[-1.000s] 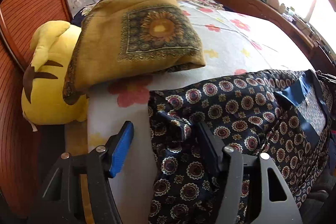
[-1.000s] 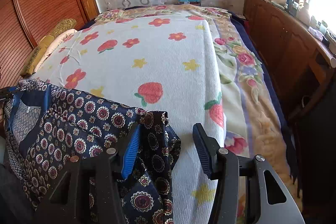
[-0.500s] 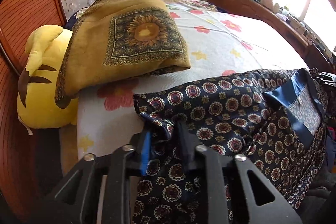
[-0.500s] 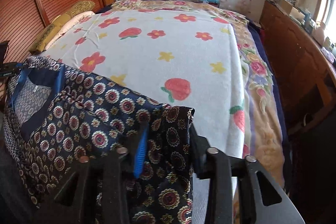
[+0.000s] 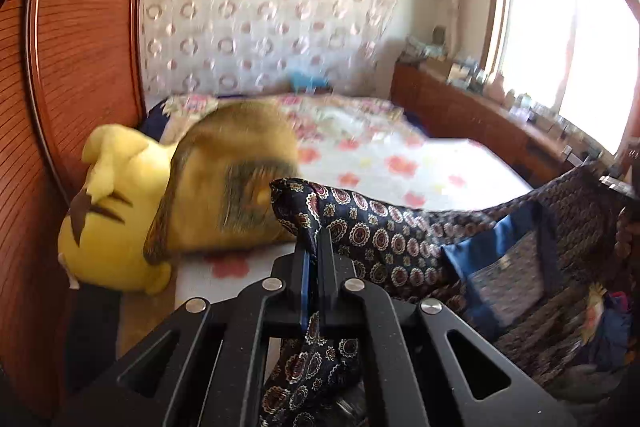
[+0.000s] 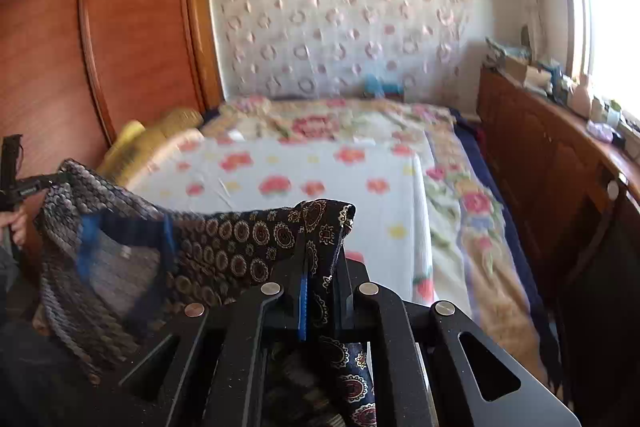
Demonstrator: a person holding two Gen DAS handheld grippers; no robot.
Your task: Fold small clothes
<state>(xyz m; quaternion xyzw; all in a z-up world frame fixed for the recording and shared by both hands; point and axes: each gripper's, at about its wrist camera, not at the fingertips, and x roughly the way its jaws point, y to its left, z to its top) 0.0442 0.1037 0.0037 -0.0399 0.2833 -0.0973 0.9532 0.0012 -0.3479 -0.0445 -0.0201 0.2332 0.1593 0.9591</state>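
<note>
A dark navy garment (image 5: 384, 227) with round medallion print and a blue inner waistband hangs stretched between my two grippers, lifted above the bed. My left gripper (image 5: 314, 251) is shut on its left top corner. My right gripper (image 6: 320, 259) is shut on its right top corner (image 6: 324, 219). The cloth sags in the middle and its lower part drops below both views. In the right wrist view the left gripper (image 6: 16, 183) shows at the far left edge, holding the other end.
The bed (image 5: 400, 163) has a white flower-print cover. A yellow plush toy (image 5: 108, 215) and a mustard sunflower cushion (image 5: 228, 187) lie at its left by the wooden headboard (image 5: 80, 67). A wooden cabinet (image 6: 540, 155) with clutter runs along the right under the window.
Both grippers went from open to shut on the garment's top corners, then lifted it off the bed; the views tilted up toward the wall.
</note>
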